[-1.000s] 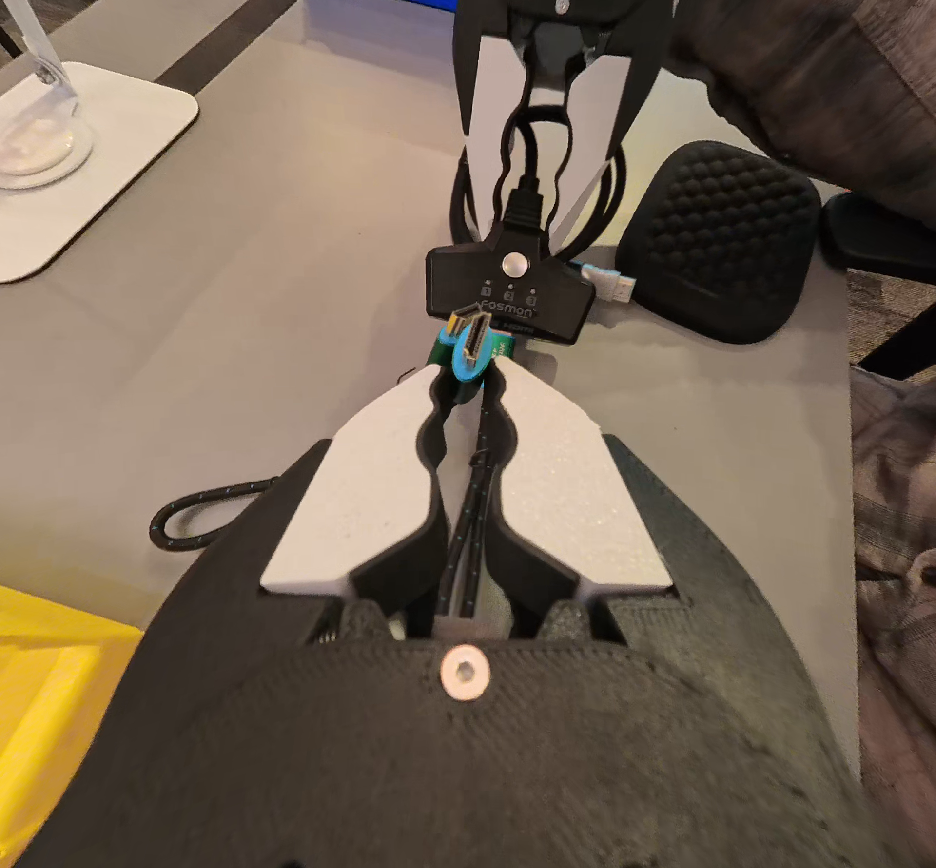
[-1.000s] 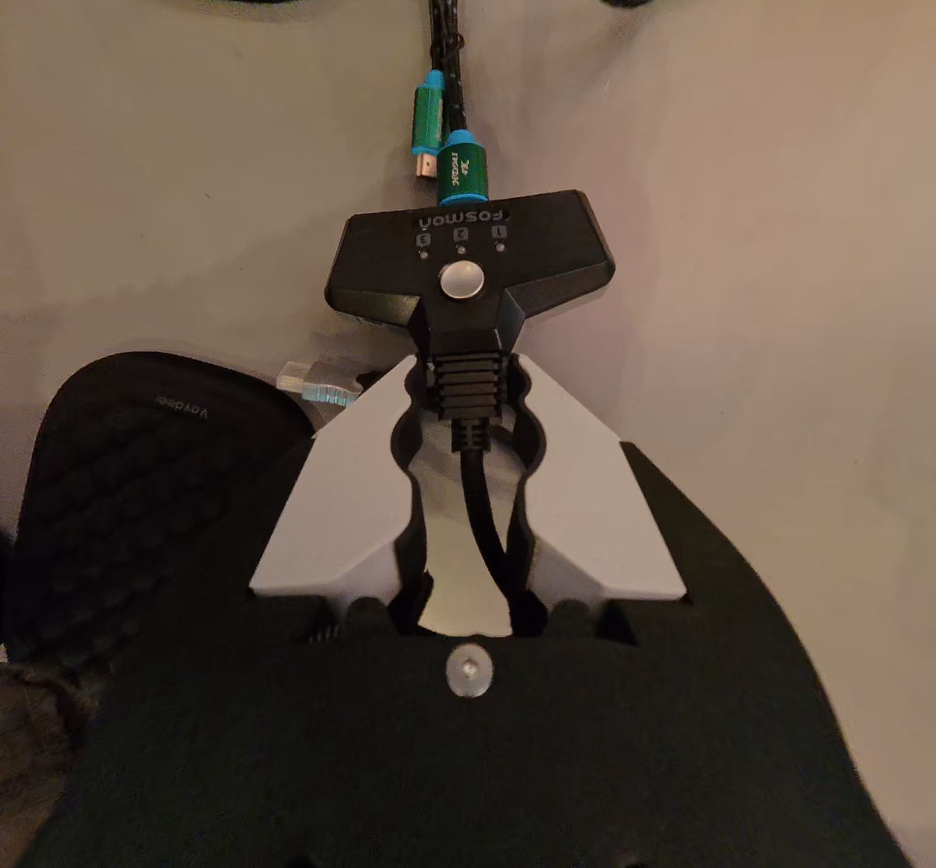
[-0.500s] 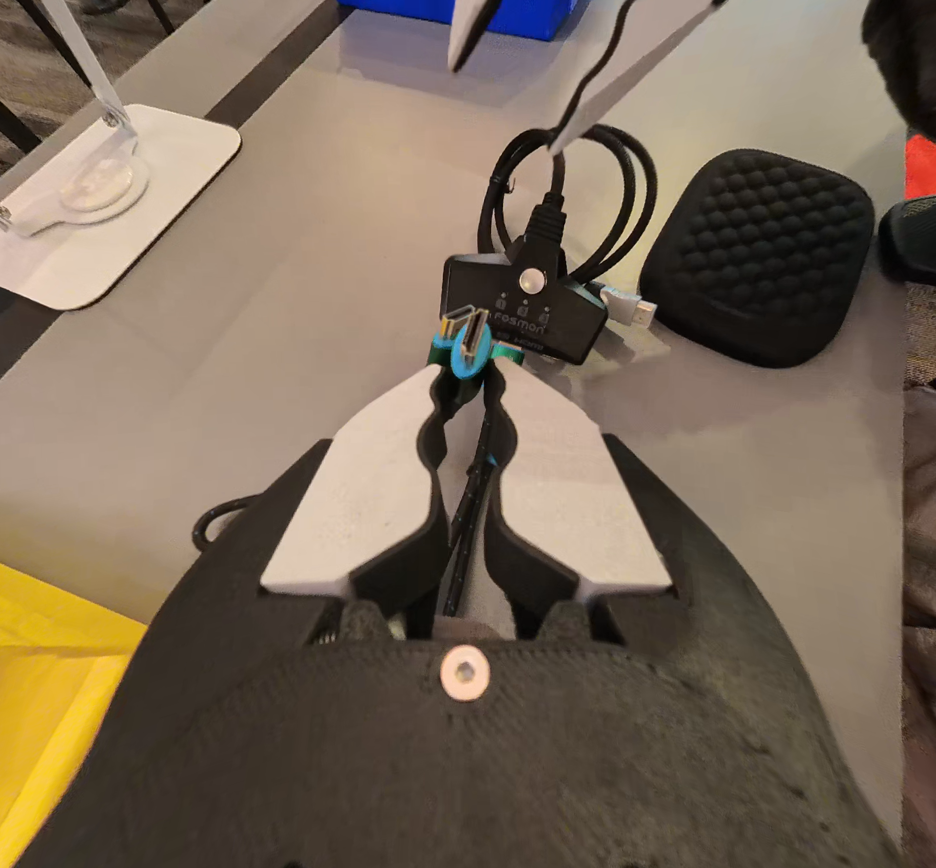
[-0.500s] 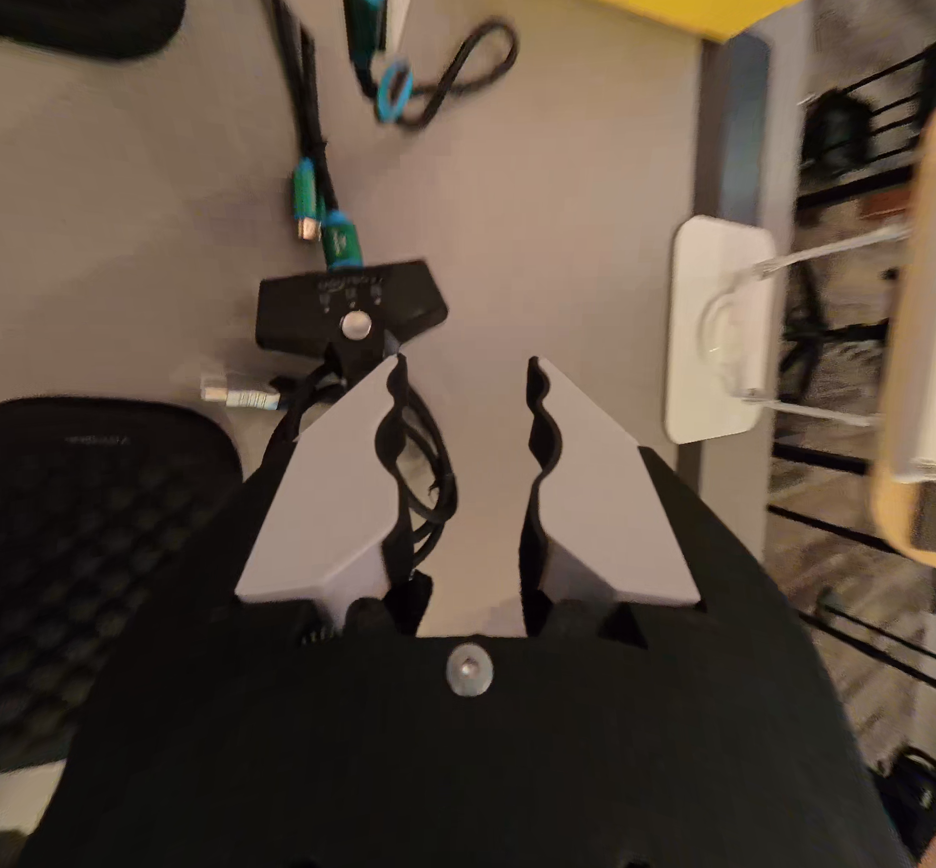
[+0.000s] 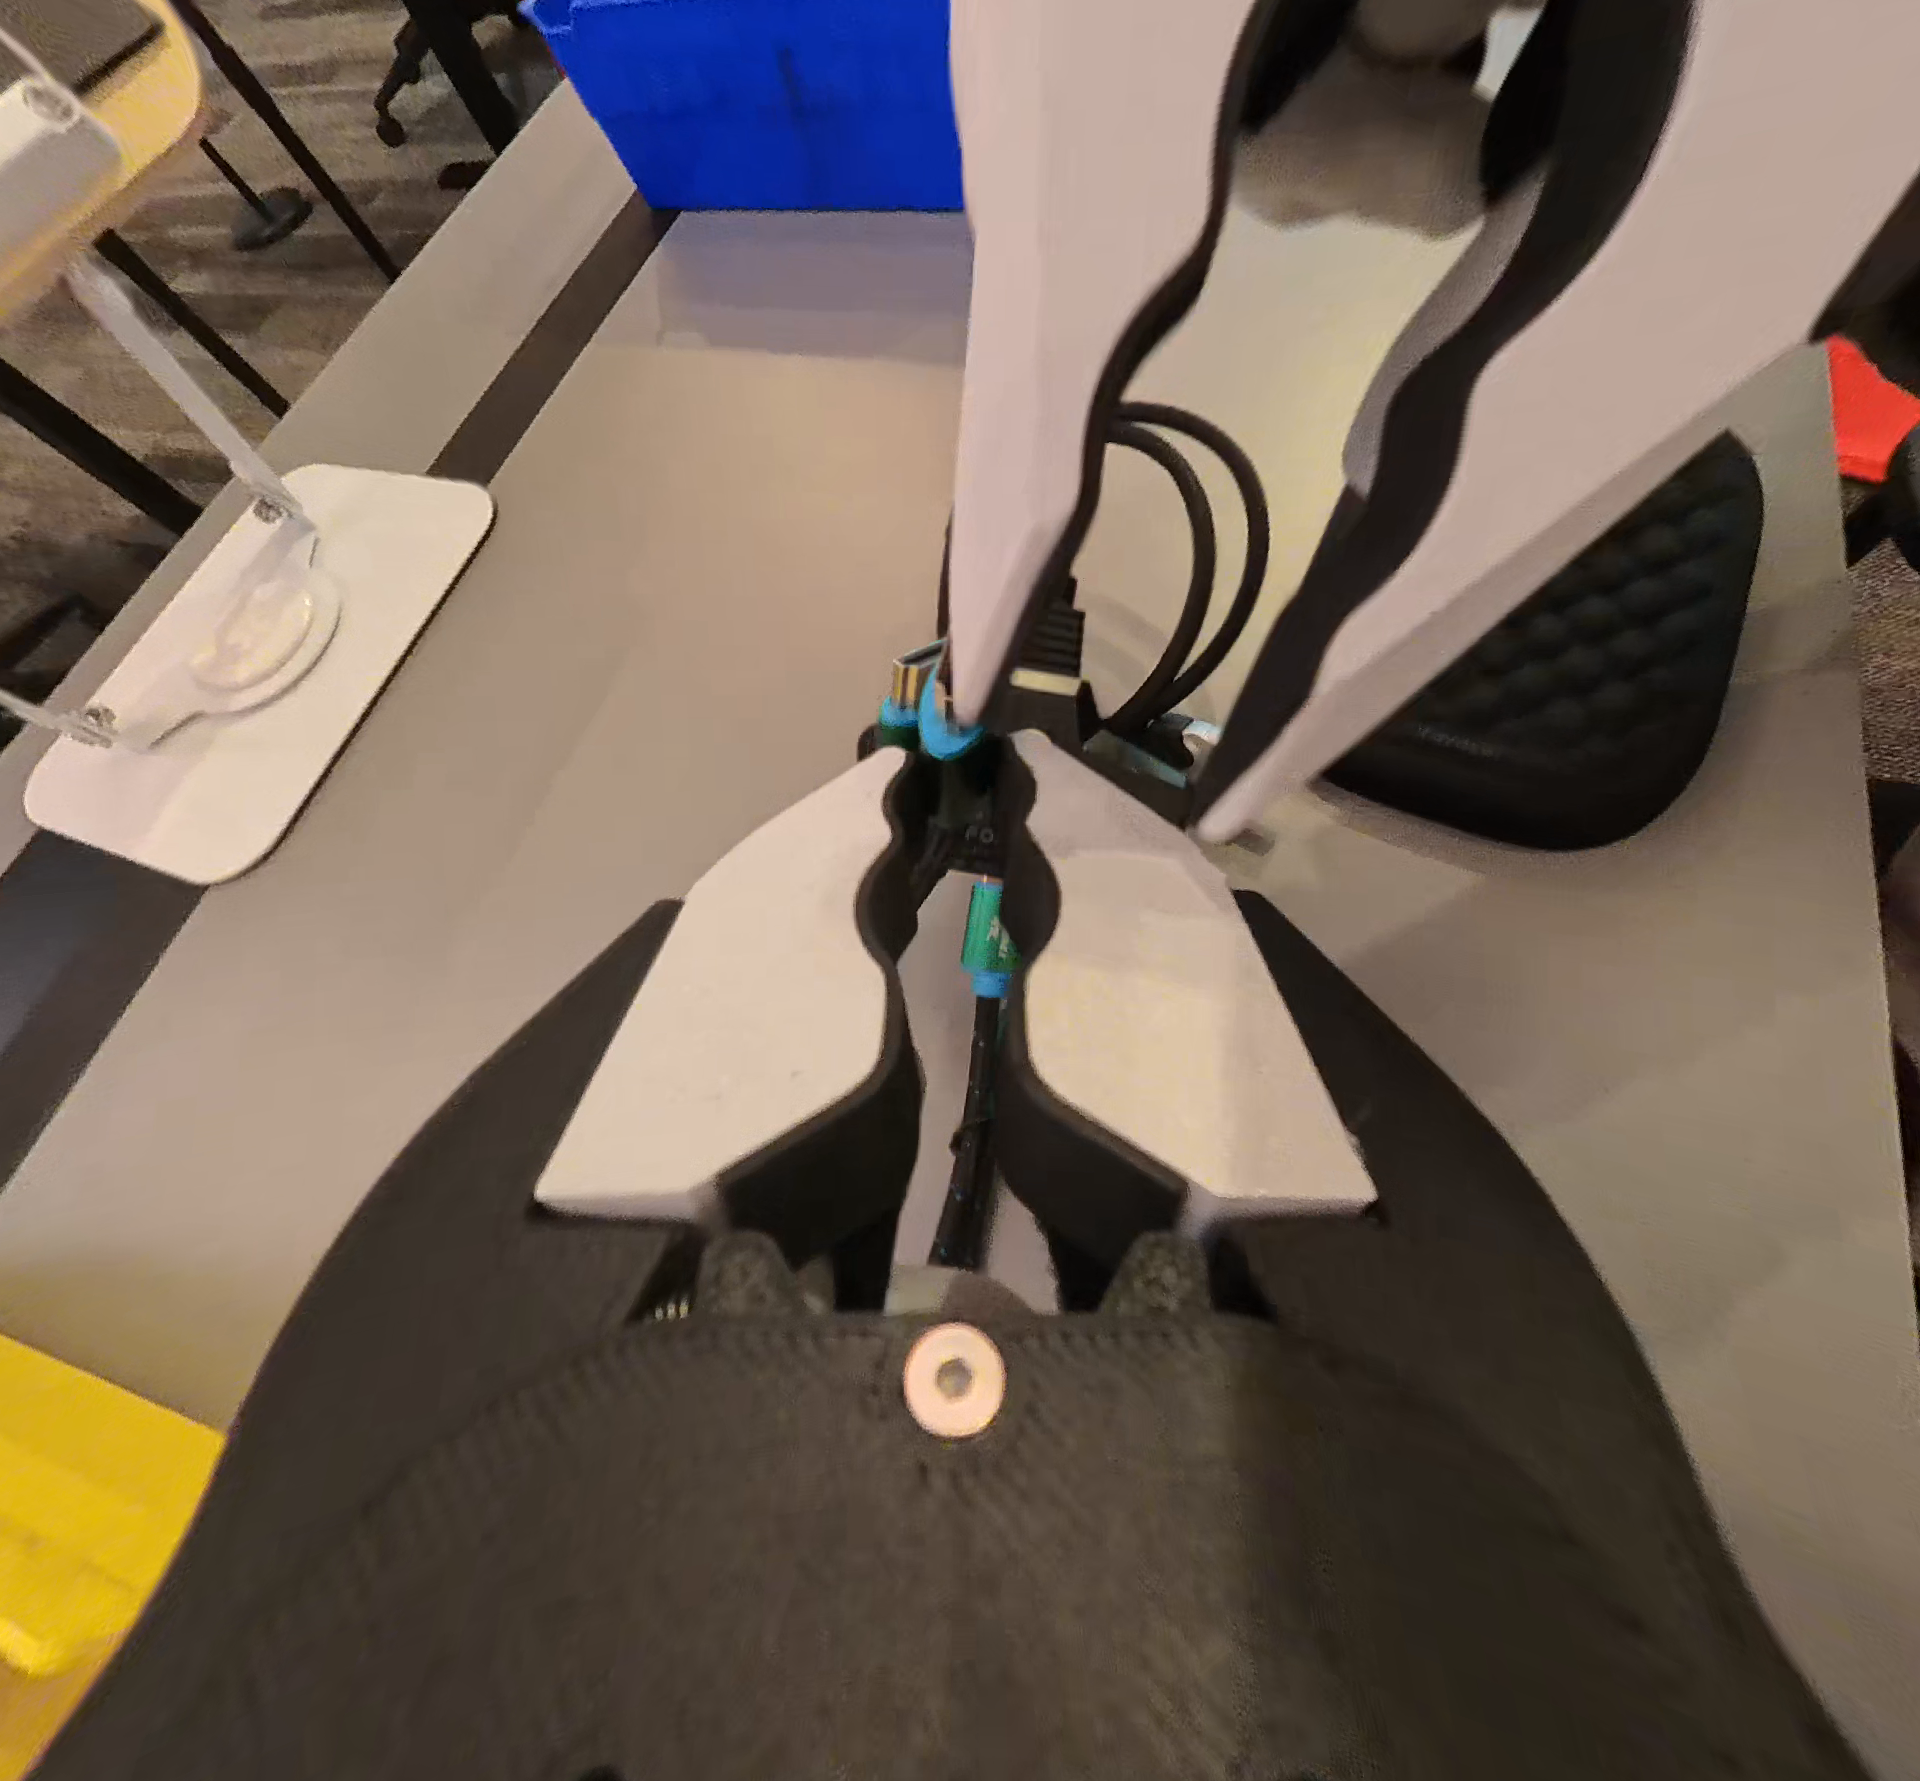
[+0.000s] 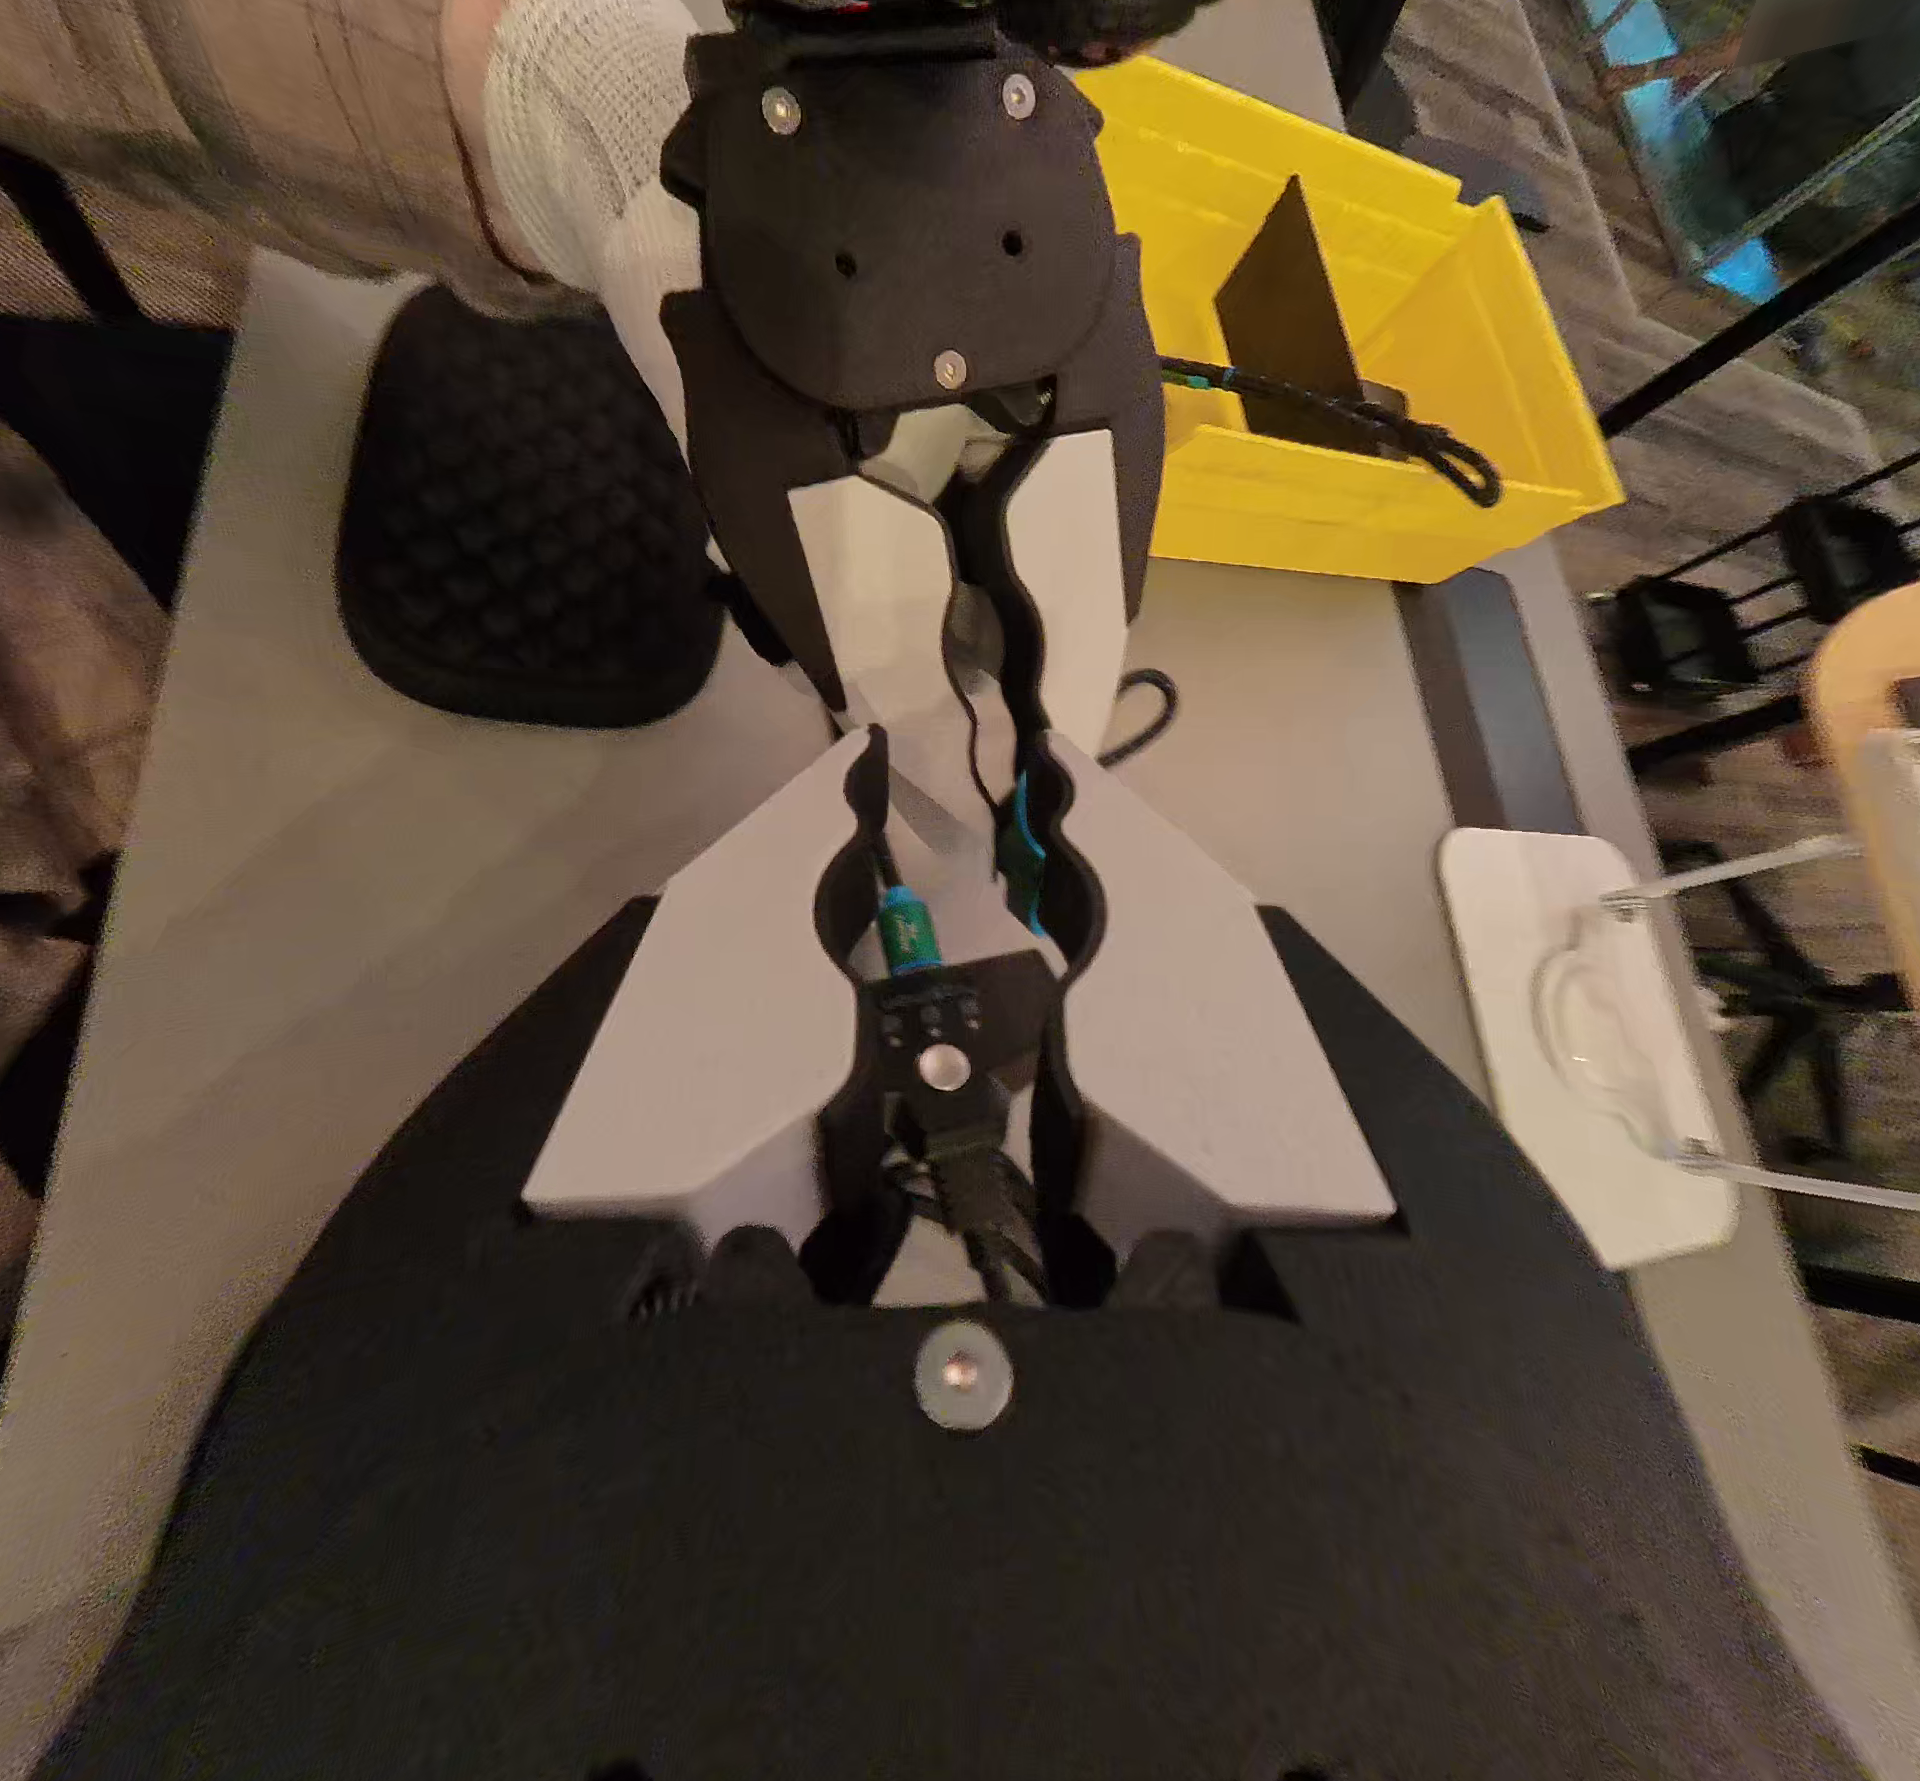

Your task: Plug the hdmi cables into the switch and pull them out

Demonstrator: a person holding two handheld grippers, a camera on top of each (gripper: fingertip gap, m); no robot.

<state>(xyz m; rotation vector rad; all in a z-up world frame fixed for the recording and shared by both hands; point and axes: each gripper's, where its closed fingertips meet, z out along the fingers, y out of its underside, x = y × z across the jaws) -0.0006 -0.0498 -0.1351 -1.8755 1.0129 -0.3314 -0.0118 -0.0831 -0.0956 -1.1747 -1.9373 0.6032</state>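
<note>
- The left gripper (image 5: 951,760) has its white fingers pressed nearly together, pinching a green HDMI plug with a blue collar (image 5: 940,734). The plug's metal tip sticks up past the fingertips, so it's clearly not in any port.
- Seen through the narrow gap between those fingers, a black braided cable (image 5: 966,1160) runs along the grey worktop (image 5: 623,588) up to a second green-and-blue plug (image 5: 987,931).
- From the right wrist view, that second plug is seated in the edge of the small black HDMI switch with a round silver button (image 6: 940,1025). The switch lies flat on the worktop, about mid-table.
- The right gripper (image 6: 961,755) is spread open with nothing in it. It hangs over the switch, which shows through the gap between its fingers. I can't tell whether the fingers actually touch the switch.
- The two grippers point at each other tip to tip, really close together, and the held plug sits right by the right gripper's fingertips.
- Behind the switch, its own smooth black cable (image 5: 1236,526) lies in a loose coil.
- A black dimpled cushion pad (image 5: 1558,671) sits just beside that coil.
- A white flat base with a clear plastic stand (image 5: 260,651) is over at the worktop edge, well apart from the switch.
- A hand in a white knit glove (image 6: 582,110) with a plaid sleeve holds the left gripper.
- A yellow plastic bin with a black divider (image 6: 1351,505) has a braided cable loop draped over its front.
- A blue plastic bin (image 5: 769,69) stands at the far end of the worktop.
</note>
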